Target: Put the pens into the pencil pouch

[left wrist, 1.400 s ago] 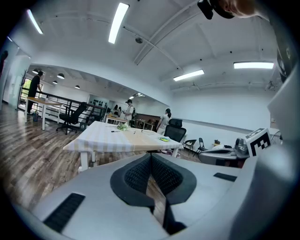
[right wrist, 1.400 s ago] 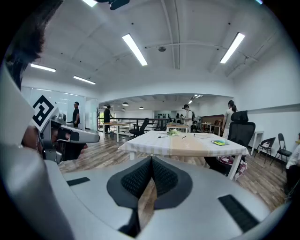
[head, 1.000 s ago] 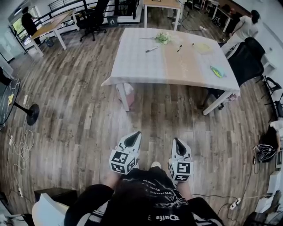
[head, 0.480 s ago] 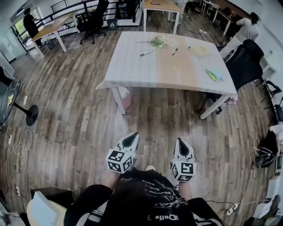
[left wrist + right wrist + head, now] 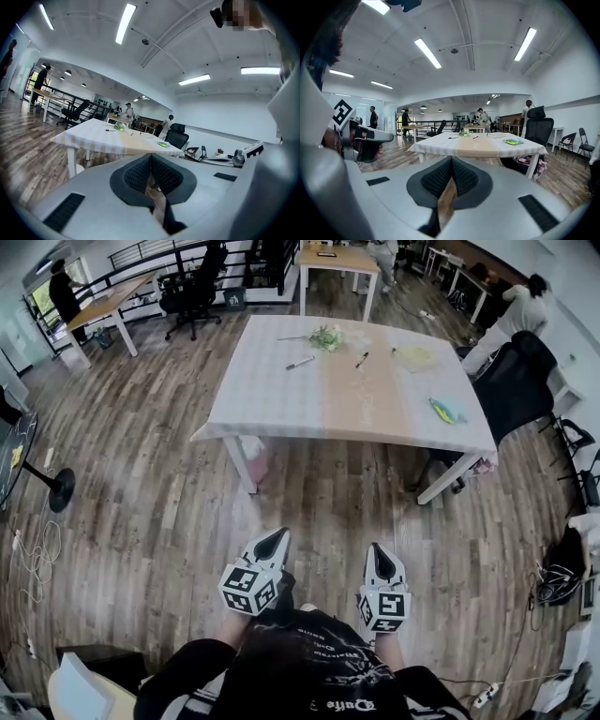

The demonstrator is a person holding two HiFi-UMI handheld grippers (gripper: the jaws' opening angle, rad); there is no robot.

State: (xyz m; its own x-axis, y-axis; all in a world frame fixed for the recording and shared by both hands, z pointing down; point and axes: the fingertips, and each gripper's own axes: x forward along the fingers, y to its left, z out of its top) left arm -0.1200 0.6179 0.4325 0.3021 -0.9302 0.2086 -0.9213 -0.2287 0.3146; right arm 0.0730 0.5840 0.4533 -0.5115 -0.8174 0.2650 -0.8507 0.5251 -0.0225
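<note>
Far ahead, a table under a white and tan cloth (image 5: 281,399) carries a white pen (image 5: 300,363) and a dark pen (image 5: 361,360). A pale yellow flat thing (image 5: 415,357) lies at the table's far right; I cannot tell if it is the pouch. A small green and yellow thing (image 5: 442,411) sits near the right edge. My left gripper (image 5: 278,535) and right gripper (image 5: 377,551) are held side by side over the wood floor, well short of the table. Both are shut and hold nothing. The left gripper view (image 5: 150,156) and right gripper view (image 5: 451,159) show the pads pressed together.
A green bunch of leaves (image 5: 327,337) lies at the table's far side. A black office chair (image 5: 516,371) stands at its right. More tables and chairs (image 5: 192,282) and several people stand at the back. Cables (image 5: 37,554) trail on the floor at left.
The table looks larger and nearer than a second ago, and the floor has slid toward me. Both grippers have stayed side by side and shut.
</note>
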